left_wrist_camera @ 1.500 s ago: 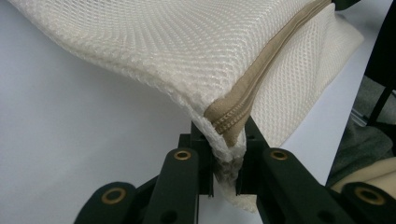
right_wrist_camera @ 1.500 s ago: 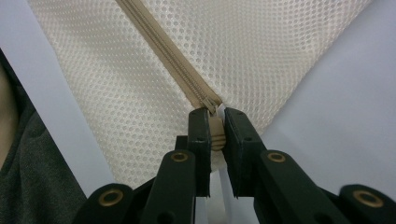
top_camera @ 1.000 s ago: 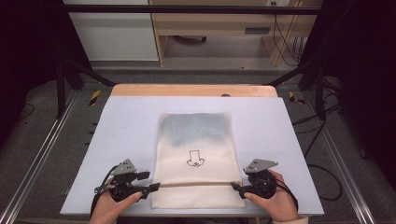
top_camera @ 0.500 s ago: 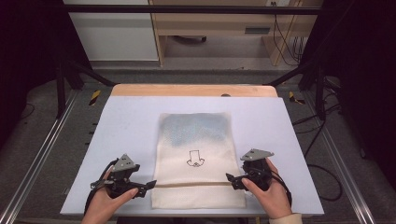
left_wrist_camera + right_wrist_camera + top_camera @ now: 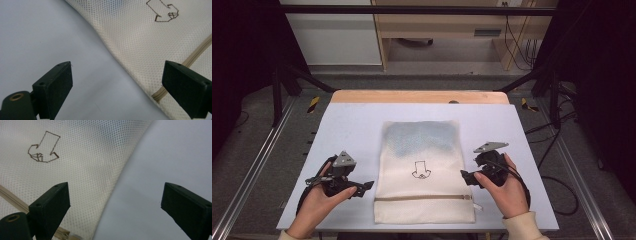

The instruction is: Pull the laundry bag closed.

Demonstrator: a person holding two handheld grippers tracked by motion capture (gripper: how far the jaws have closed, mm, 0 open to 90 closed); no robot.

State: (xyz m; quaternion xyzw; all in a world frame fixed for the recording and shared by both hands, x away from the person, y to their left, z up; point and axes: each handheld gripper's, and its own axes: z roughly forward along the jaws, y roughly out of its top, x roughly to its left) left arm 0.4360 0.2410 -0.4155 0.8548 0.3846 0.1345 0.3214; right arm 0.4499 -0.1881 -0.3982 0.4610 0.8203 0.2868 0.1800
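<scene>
Mesh bag point(image 5: 424, 172) lies flat between wide-open left gripper point(image 5: 364, 187) and right gripper point(image 5: 465, 177), contents blurred

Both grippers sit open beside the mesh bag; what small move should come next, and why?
Probably close in on the mesh laundry bag's side edges. The left gripper and right gripper are both open, flanking it, holding nothing. In each gripper view the bag's edge runs between the jaws.

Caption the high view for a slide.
Both open grippers, left gripper and right gripper, flank a zipped mesh bag on the table.
</scene>
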